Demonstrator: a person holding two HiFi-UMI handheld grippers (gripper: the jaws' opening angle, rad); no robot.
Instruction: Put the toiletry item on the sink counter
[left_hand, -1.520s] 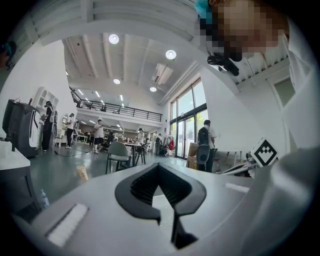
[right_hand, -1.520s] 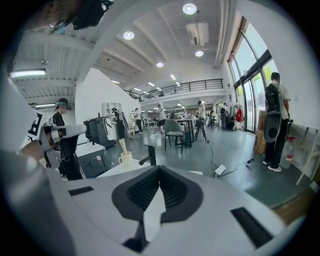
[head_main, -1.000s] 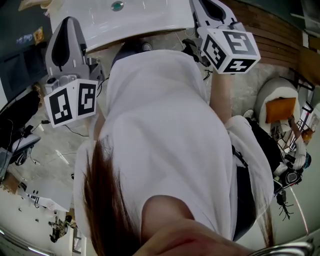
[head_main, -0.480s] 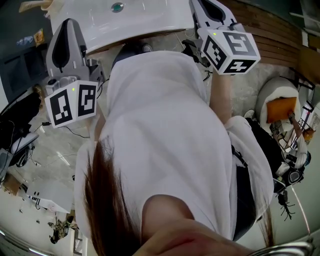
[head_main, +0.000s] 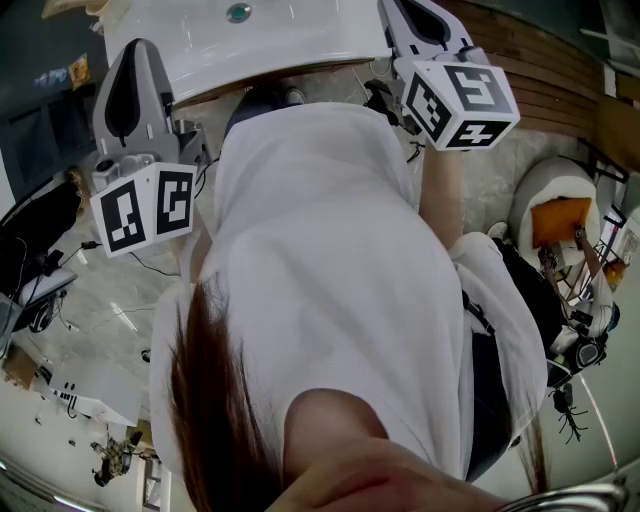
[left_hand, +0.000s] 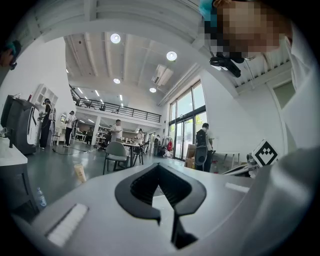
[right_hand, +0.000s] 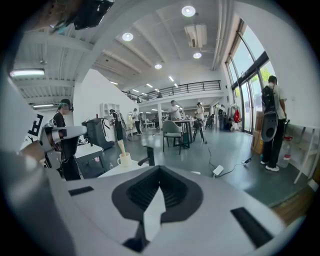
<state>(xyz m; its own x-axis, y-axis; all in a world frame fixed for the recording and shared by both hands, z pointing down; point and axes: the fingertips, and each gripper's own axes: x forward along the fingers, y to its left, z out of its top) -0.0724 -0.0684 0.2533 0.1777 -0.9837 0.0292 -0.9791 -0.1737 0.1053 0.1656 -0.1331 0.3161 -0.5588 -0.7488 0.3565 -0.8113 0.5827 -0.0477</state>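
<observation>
- The left gripper (left_hand: 159, 167) and right gripper (right_hand: 159, 170) were both closed, holding nothing.
- Only the right gripper view, at lower left, showed a pale tube (right_hand: 120, 146) standing in a mug (right_hand: 123, 160) beside a faucet (right_hand: 147, 156). It was probably the toiletry item, but too small to confirm.
- It would likely be light and squashy, so a gentle mid-body grip should suit.
- Only the head view showed the sink (head_main: 290, 40), at the top.

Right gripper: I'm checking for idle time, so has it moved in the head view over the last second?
No. The right gripper sits where it was, just right of the white sink's near edge.
</observation>
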